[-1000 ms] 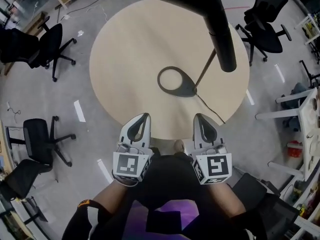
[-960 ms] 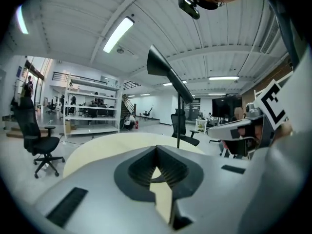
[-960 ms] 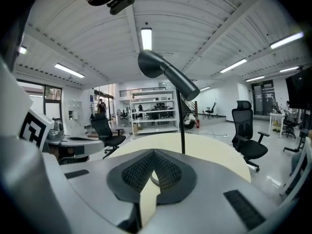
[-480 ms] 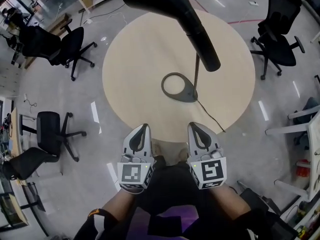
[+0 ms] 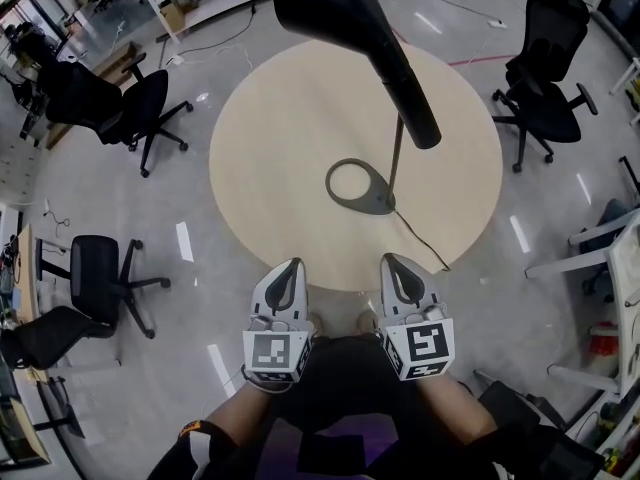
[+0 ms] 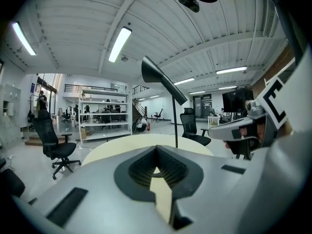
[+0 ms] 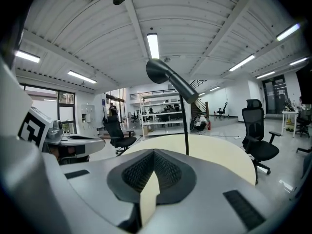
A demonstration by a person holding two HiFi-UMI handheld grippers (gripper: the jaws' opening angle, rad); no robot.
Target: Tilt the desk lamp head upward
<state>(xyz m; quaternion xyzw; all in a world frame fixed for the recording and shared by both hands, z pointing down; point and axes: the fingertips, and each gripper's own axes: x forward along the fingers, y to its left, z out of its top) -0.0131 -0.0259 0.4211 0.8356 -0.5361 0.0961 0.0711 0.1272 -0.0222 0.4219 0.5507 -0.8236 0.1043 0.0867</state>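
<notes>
A black desk lamp stands on a round beige table. Its ring-shaped base lies near the table's middle, and a thin pole carries the long head, which slants high toward the camera. My left gripper and right gripper sit side by side at the table's near edge, both shut and holding nothing, well short of the lamp. In the left gripper view the lamp head rises beyond the closed jaws. The right gripper view shows the head above its pole.
The lamp's cord runs from the base off the table's near right edge. Black office chairs stand around the table at the left, lower left and upper right. A white desk is at the right.
Both grippers reach less far over the table's near edge than a second ago. The head camera has shifted, so the lamp head shows further left. The lamp itself looks unmoved.
</notes>
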